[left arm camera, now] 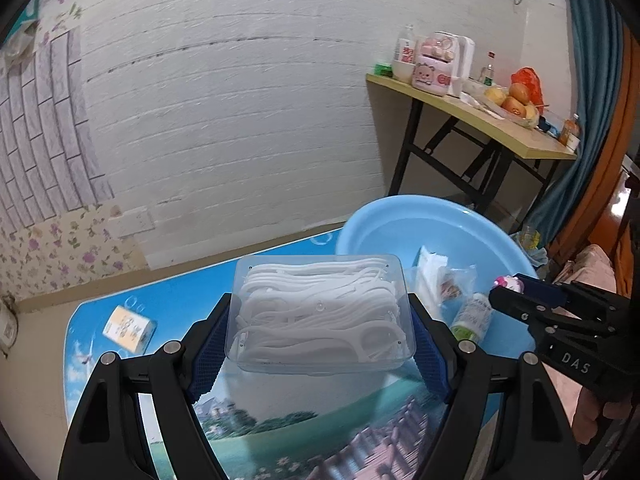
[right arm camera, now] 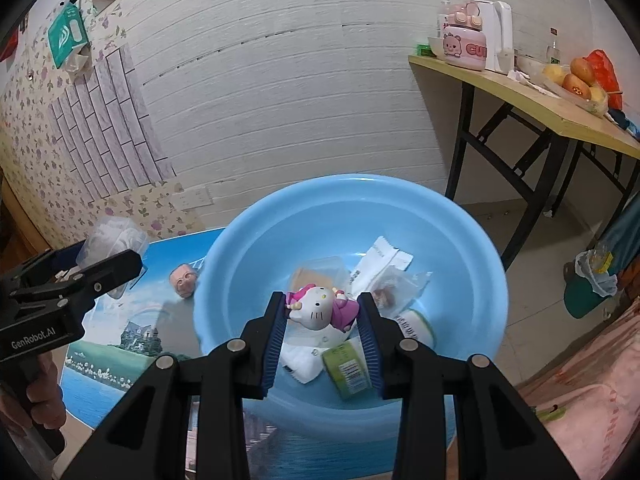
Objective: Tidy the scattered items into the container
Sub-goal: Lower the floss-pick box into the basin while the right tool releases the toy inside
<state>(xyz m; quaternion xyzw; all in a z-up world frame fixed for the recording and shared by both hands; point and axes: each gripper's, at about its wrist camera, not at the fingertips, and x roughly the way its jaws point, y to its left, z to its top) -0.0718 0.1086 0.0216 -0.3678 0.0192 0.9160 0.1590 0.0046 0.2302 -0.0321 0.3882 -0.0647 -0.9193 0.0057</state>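
My left gripper (left arm camera: 320, 312) is shut on a clear plastic box of white floss picks (left arm camera: 320, 312) and holds it above the picture-printed table, left of the blue basin (left arm camera: 404, 224). My right gripper (right arm camera: 322, 312) is shut on a Hello Kitty figure (right arm camera: 316, 310) and holds it over the blue basin (right arm camera: 352, 208). The basin holds white packets (right arm camera: 378, 260), a green-labelled bottle (right arm camera: 348, 368) and a clear wrapper. A yellow and white carton (left arm camera: 130, 328) lies on the table at the left. A small head figure (right arm camera: 184, 280) lies beside the basin's left rim.
The low table (left arm camera: 280, 432) has a blue landscape print. A white brick wall stands behind it. A folding side table (left arm camera: 480, 120) with a pink appliance, bottles and fruit stands at the right. A pink bed cover (right arm camera: 580, 400) lies at the far right.
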